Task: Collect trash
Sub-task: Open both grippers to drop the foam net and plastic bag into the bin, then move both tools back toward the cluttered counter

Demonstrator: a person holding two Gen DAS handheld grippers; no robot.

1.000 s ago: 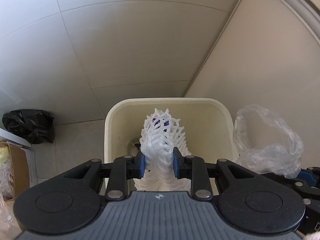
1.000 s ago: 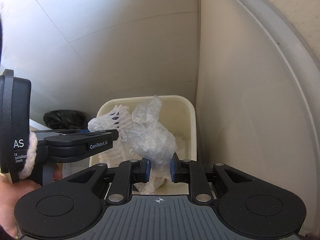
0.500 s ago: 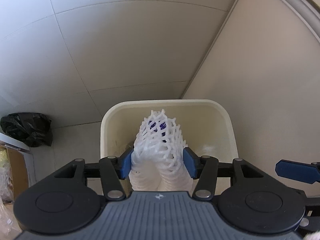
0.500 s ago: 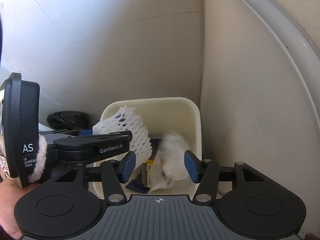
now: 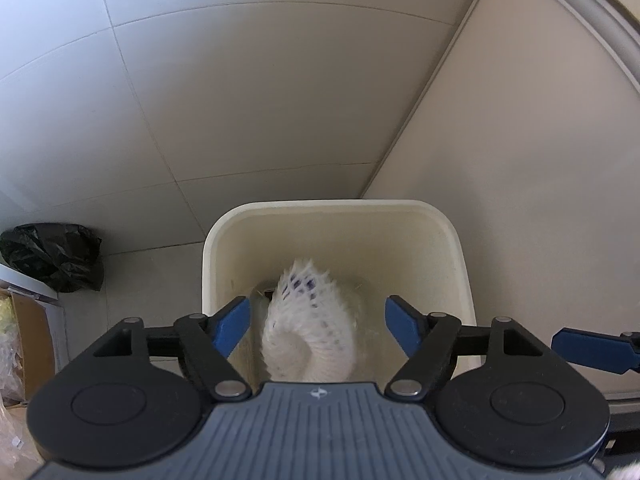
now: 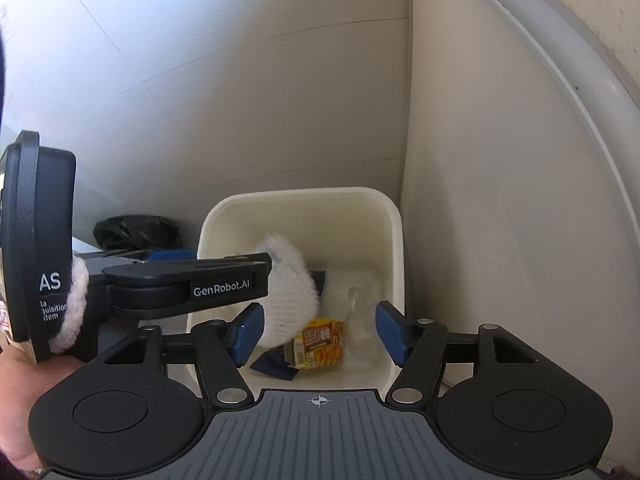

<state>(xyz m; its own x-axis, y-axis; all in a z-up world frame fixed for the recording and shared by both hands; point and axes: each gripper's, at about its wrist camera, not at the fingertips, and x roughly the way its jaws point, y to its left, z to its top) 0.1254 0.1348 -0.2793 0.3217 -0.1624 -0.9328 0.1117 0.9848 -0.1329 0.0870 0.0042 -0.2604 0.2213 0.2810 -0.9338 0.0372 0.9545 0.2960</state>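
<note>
A cream bin [image 5: 448, 240] [image 6: 384, 220] stands in the corner under both grippers. My left gripper [image 5: 318, 322] hangs over it, jaws opening, and the white foam net [image 5: 310, 332] is loose between them, blurred, dropping into the bin without touching the pads. In the right wrist view the foam net [image 6: 288, 292] falls past the left gripper's finger [image 6: 188, 284]. My right gripper [image 6: 316, 332] also has its jaws opening, with nothing in them. The clear plastic bag [image 6: 358, 312] lies at the bottom of the bin beside a yellow snack packet [image 6: 320, 342] and a dark blue wrapper [image 6: 274, 366].
A black rubbish bag [image 5: 54, 256] [image 6: 134, 232] sits on the tiled floor left of the bin. A cardboard box [image 5: 30, 340] is at the far left edge. A beige wall panel [image 5: 520, 184] rises right of the bin. A hand [image 6: 16, 408] holds the left gripper.
Both grippers went from shut to open. The plastic bag left the right gripper and fell into the bin. The foam net slipped free of the left pads and is falling.
</note>
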